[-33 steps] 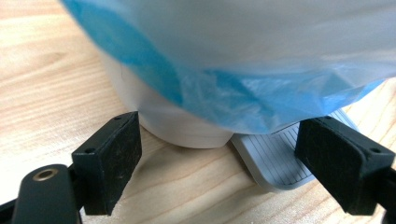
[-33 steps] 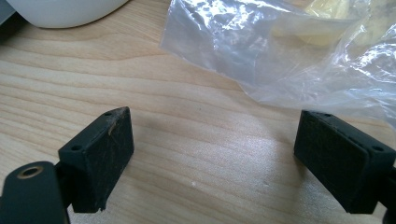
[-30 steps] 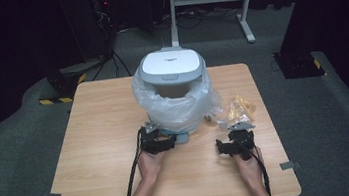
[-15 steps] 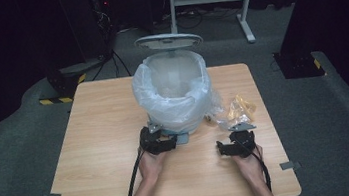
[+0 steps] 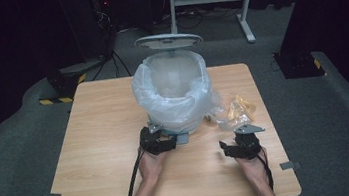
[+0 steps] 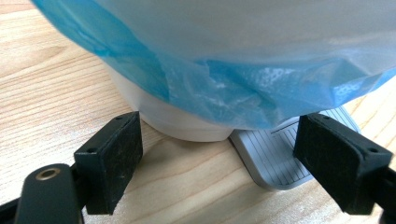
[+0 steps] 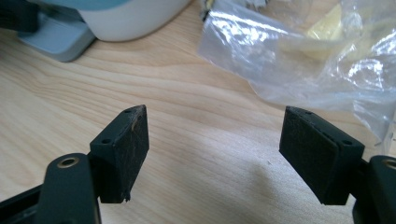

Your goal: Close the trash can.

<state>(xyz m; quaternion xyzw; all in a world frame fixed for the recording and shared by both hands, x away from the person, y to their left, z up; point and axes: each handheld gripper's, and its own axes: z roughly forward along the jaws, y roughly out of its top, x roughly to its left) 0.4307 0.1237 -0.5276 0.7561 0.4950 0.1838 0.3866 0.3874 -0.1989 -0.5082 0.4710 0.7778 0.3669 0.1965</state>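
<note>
high view: above, facing the white lined pedal bin | gripper views: low, close, sharing its base

Pedal bin: a white, round bin standing upright on the table, lined with a translucent bluish plastic liner whose edge is folded out over the rim and hangs down the outer wall. The lid is raised, tilted up behind the bin's mouth, leaving the inside open. A grey ribbed pedal projects from the bin's base at its near side, lying low against the table.
</note>
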